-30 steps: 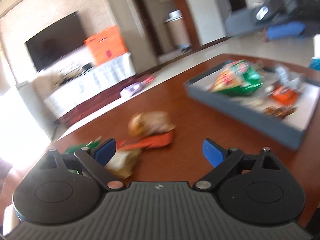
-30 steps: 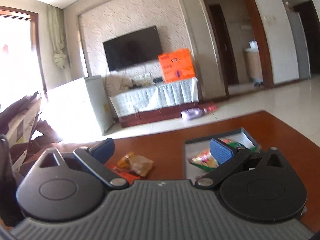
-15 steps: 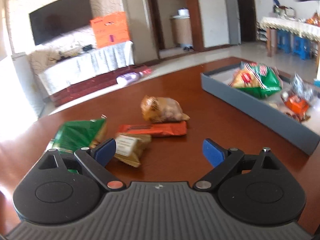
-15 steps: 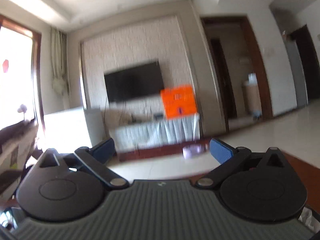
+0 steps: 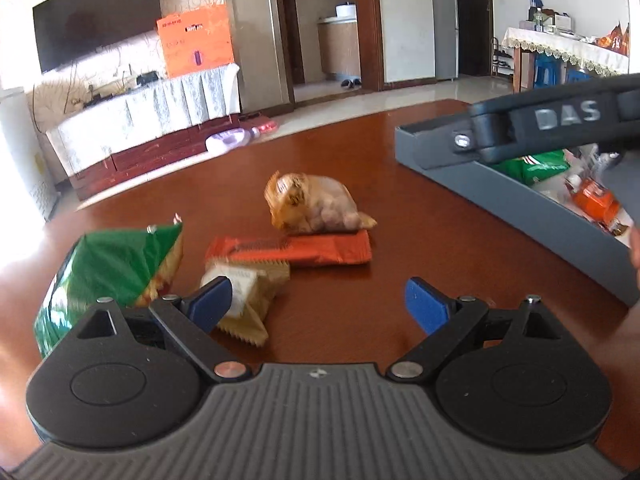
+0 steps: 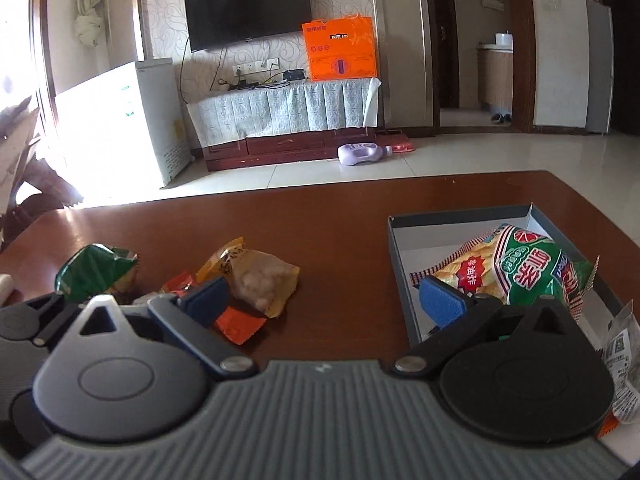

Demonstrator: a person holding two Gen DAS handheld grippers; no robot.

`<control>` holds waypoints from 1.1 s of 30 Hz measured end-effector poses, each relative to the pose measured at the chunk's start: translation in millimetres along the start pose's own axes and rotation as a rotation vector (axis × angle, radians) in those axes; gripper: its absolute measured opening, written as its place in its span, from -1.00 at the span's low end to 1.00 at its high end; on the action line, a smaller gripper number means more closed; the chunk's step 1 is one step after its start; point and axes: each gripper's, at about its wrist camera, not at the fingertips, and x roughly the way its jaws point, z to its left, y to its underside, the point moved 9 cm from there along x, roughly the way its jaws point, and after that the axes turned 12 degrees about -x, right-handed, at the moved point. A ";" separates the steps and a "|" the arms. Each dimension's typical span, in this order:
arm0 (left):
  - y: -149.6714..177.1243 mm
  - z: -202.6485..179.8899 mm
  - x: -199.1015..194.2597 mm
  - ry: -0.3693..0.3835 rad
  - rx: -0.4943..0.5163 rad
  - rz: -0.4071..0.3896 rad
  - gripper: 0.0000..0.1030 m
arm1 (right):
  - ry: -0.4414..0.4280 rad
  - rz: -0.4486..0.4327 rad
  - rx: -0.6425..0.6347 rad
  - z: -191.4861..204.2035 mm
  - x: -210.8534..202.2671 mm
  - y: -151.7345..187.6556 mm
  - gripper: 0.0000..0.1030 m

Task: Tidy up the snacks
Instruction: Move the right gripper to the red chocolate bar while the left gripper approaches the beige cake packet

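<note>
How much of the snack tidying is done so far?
Partly done: a green chip bag and an orange packet lie in the grey box. Both grippers, left and right, are open and empty. Four snacks remain on the table, including the peanut bag.

1. Left gripper (image 5: 318, 304): grey ribbed base plate, two black round housings, black linkage arms on silver pivot pins.
2. Blue pads (image 5: 424, 305) on both fingertips.
3. Small silver screws atop the black triangular brackets.
4. Right gripper (image 6: 324, 300): same grey ribbed plate, black discs, blue pads.
5. Seen from the left wrist: black arm lettered "DAS" in grey, with a silver screw.
</note>
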 end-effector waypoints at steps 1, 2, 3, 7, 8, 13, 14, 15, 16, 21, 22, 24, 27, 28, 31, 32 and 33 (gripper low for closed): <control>-0.3 4.2 4.2 -0.010 -0.014 0.003 0.86 | -0.017 0.001 0.013 -0.3 0.2 1.3 1.00; -0.8 9.2 8.5 -0.023 -0.035 0.018 0.86 | -0.040 0.003 0.016 1.6 1.5 2.1 1.00; -3.5 13.3 9.7 -0.032 -0.046 0.010 0.86 | -0.058 0.008 0.009 2.8 2.3 2.9 1.00; -4.8 30.0 22.6 -0.063 -0.081 0.049 0.86 | -0.096 0.032 -0.045 15.6 10.7 5.5 1.00; -6.6 33.9 23.4 -0.058 -0.101 0.045 0.86 | -0.103 0.039 -0.052 18.3 12.5 5.5 1.00; -10.0 48.4 40.7 -0.061 -0.131 0.098 0.86 | -0.140 0.056 -0.056 25.8 15.4 6.3 1.00; -11.0 50.8 44.9 -0.066 -0.131 0.109 0.86 | -0.147 0.057 -0.059 26.2 16.2 5.8 1.00; -11.5 53.6 47.8 -0.061 -0.141 0.118 0.86 | -0.157 0.060 -0.067 27.8 17.5 6.2 1.00; -12.6 56.2 49.5 -0.053 -0.155 0.123 0.87 | -0.168 0.065 -0.081 30.3 19.3 6.8 1.00; -12.8 64.2 44.5 -0.070 -0.166 0.108 0.65 | -0.186 0.096 -0.192 46.8 28.3 10.8 0.99; -12.6 66.2 43.3 -0.076 -0.172 0.100 0.59 | -0.194 0.096 -0.198 49.3 29.4 10.4 0.99; -12.1 72.0 38.9 -0.095 -0.184 0.080 0.28 | -0.213 0.093 -0.196 53.9 30.4 7.7 0.99; -9.2 79.1 31.8 -0.112 -0.193 0.075 0.28 | -0.251 0.077 -0.198 62.8 30.9 3.0 0.99; -7.5 80.0 28.4 -0.113 -0.190 0.076 0.28 | -0.260 0.075 -0.201 66.3 31.6 2.2 0.96; 0.6 84.2 14.0 -0.118 -0.182 0.091 0.28 | -0.297 0.092 -0.219 80.4 38.8 2.5 0.86; 3.7 86.6 7.7 -0.126 -0.184 0.102 0.29 | -0.311 0.102 -0.233 87.1 41.9 4.0 0.60; 6.8 89.7 1.1 -0.127 -0.186 0.112 0.29 | -0.326 0.115 -0.248 93.7 45.2 5.5 0.41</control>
